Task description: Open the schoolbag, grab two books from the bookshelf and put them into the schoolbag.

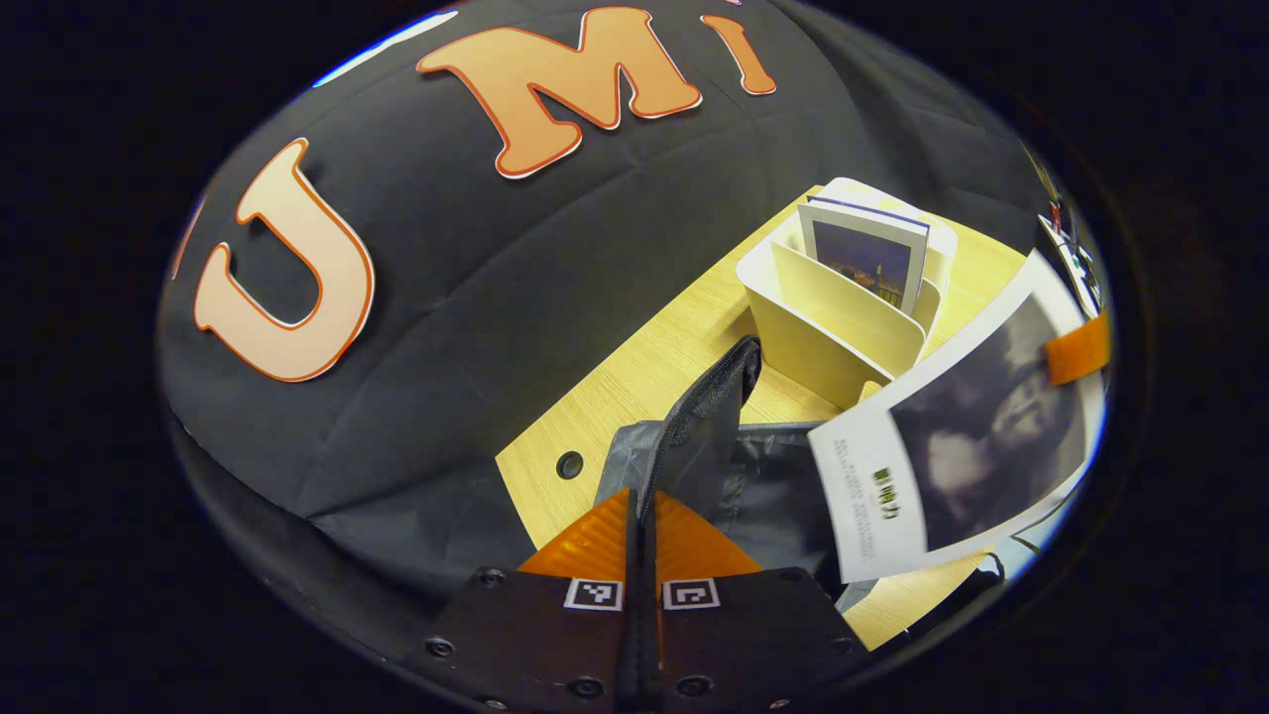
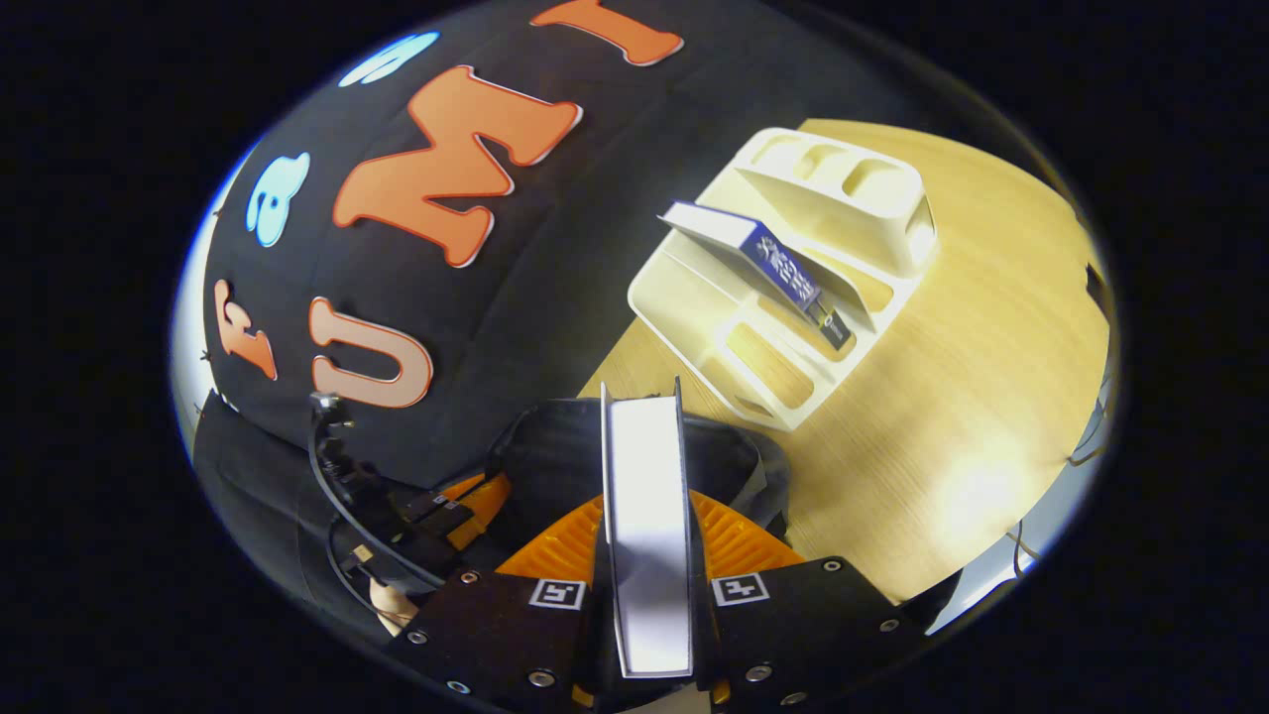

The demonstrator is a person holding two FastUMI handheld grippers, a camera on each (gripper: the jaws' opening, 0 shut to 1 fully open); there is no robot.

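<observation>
The schoolbag (image 1: 734, 466) sits low in the middle of the left gripper view, dark grey, its mouth gaping and one zippered edge pulled up toward the centre of the frame. The left gripper (image 1: 642, 516) has that zippered flap pinched: its two fingers are closed tight together with the fabric strip running up between them. At the right of the same view a book (image 1: 952, 446) with a white cover and a dark photo hangs tilted over the bag's opening, a finger of the other gripper (image 1: 1079, 349) clamped on its upper right corner.

In the right gripper view, the right gripper (image 2: 646, 555) holds that book (image 2: 646, 526) edge-on at the bottom centre, both fingers pressing its covers, pale page edges facing the camera. Below it the bag's dark opening (image 2: 734, 461) curves round the book's far end. At the lower left of this view the left gripper (image 2: 466, 501) shows, with black cables beside it.

The cream bookshelf (image 2: 793, 278) stands upper right of centre on the light wooden table (image 2: 972, 397), and a blue-spined second book (image 2: 763, 253) leans in one of its slots. In the left gripper view that shelf (image 1: 843, 327) sits upper right, the remaining book (image 1: 863, 258) upright between dividers, just beyond the bag.
</observation>
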